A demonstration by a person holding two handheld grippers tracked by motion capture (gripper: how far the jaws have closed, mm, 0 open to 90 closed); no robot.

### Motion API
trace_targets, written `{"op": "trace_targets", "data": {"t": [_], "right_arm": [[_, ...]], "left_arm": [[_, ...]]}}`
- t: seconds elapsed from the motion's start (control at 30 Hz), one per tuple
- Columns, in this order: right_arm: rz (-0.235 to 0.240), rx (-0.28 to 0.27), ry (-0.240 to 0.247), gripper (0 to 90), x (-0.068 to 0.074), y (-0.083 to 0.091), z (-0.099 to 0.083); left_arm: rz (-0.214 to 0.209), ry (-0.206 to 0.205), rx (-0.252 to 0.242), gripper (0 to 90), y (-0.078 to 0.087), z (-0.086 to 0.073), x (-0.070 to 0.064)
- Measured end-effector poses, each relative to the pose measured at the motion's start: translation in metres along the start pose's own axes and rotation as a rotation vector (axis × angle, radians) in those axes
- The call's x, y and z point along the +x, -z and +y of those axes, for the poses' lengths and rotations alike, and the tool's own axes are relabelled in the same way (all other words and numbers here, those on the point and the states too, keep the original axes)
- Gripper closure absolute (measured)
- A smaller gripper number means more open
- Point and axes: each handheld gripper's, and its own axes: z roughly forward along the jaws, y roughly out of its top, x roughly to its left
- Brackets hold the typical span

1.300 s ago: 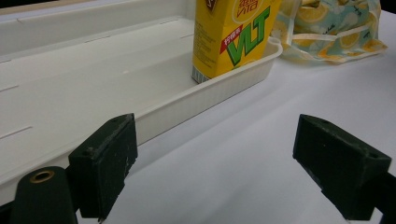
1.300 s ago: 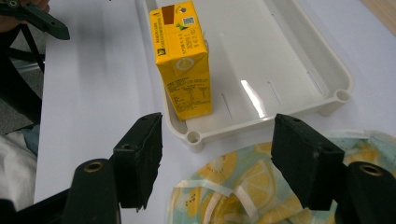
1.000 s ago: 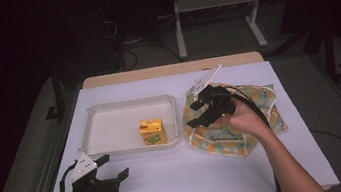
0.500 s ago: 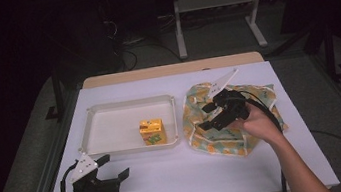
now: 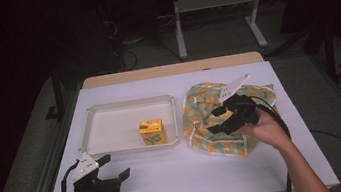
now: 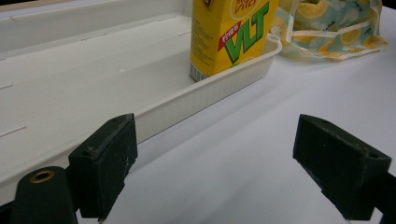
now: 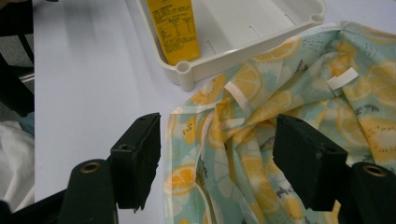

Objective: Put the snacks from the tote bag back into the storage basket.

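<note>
hovering over the crumpled lemon-print bag, your right gripper has its jaws spread wide and grasps nothing. the bag lies on the white tabletop at about 3 o'clock of the tray, its near edge touching the tray's rim. in the right gripper view the bag bunches into folds between the jaws, with a pale hem strip running through them.

to take this well, i'd judge you should aim for a raised fold or the hem rather than flat cloth, lower until both jaws straddle it, then close firmly. thin fabric may slip, so pinch a doubled layer. keep clear of the tray corner at 12 o'clock of the gripper, so the lift does not drag the tray or tip the yellow juice carton standing inside it.

your left gripper rests at 7 o'clock of the tray, jaws released and empty; it could steady the tray if the bag snags.
</note>
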Motion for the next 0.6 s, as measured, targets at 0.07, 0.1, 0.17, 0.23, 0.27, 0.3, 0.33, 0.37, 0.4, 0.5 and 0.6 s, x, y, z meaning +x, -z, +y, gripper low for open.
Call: {"op": "trace_targets", "data": {"t": [0.07,0.1,0.17,0.23,0.27,0.3,0.33,0.37,0.4,0.5,0.6], "right_arm": [[0.003,-0.005,-0.010,31.8,0.001,0.001,-0.003],[-0.002,-0.004,-0.008,31.8,0.001,0.001,-0.006],[-0.003,-0.002,-0.015,31.8,0.001,0.002,-0.010],[-0.003,-0.003,-0.021,31.6,0.002,0.002,-0.013],[-0.003,-0.004,-0.024,31.6,0.002,0.002,-0.015],[0.000,-0.007,-0.032,31.6,0.003,0.003,-0.016],[-0.003,-0.008,-0.032,31.7,0.003,0.003,-0.018],[-0.003,-0.007,-0.035,31.7,0.003,0.003,-0.020],[-0.002,-0.007,-0.033,31.7,0.003,0.004,-0.022],[-0.012,0.000,-0.043,31.7,0.004,0.005,-0.027],[-0.011,-0.012,-0.047,31.8,0.005,0.006,-0.032]], "left_arm": [[0.000,0.001,0.000,13.4,0.000,0.000,0.000],[0.000,0.006,0.000,13.4,0.000,0.000,0.000],[-0.001,0.010,0.002,13.4,-0.001,0.000,-0.001],[-0.002,0.010,0.004,13.4,-0.001,0.000,-0.001],[-0.002,0.011,0.002,13.4,-0.001,0.000,-0.001],[-0.002,0.010,0.003,13.4,-0.001,0.000,-0.001],[-0.002,0.007,0.004,13.4,-0.001,0.000,-0.001],[-0.001,0.009,0.003,13.4,-0.001,0.000,-0.001],[-0.001,0.008,0.004,13.4,-0.001,0.000,-0.001],[-0.001,0.003,0.004,13.4,-0.001,0.000,-0.001],[-0.002,0.006,0.005,13.4,-0.001,0.000,-0.001]]}}
